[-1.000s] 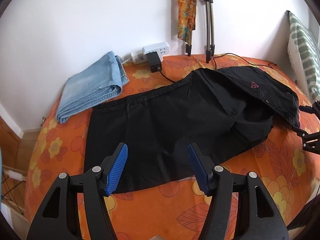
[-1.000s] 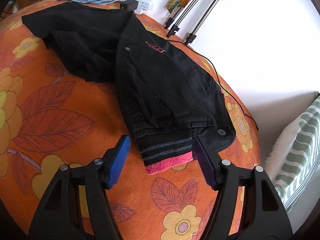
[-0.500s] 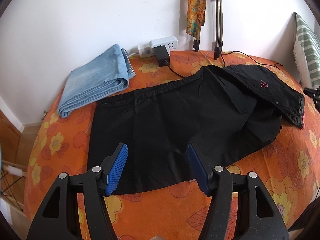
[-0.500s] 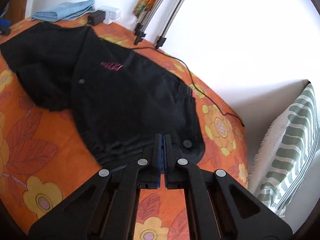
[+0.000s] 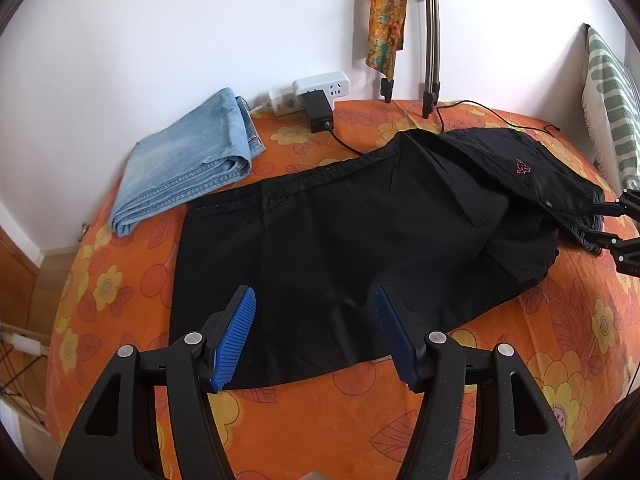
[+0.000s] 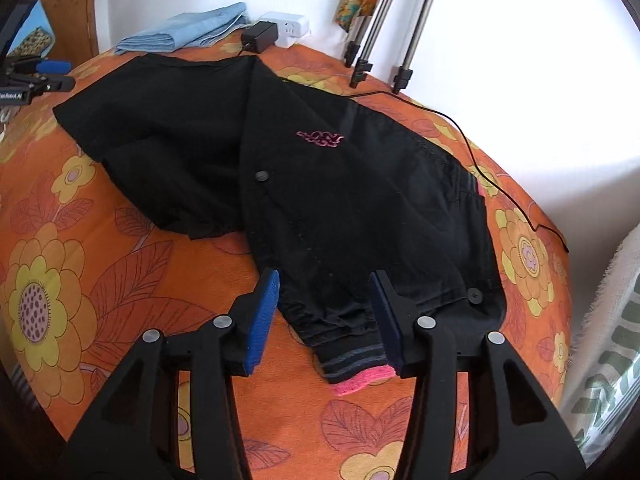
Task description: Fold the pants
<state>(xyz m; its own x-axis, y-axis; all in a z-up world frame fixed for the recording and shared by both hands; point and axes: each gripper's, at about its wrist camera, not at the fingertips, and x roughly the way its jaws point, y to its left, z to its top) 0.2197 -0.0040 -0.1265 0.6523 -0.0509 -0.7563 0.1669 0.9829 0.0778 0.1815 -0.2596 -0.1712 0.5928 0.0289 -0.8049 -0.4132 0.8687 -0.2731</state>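
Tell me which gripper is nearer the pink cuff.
Right. The right gripper hangs just over the pink cuff, jaws open astride that end of the black pants. The left gripper is open over the opposite end, far from it.

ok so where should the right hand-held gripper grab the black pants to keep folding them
Probably at the striped cuff with the pink edge. It is the nearest end of the black pants, thick, and lies flat on the orange cover. Come from the near side; the right hand-held gripper, jaws just reopened, already straddles it.

A plain white wall (image 5: 160, 32) rises behind the orange flowered bedcover (image 5: 560, 320), brightly lit.
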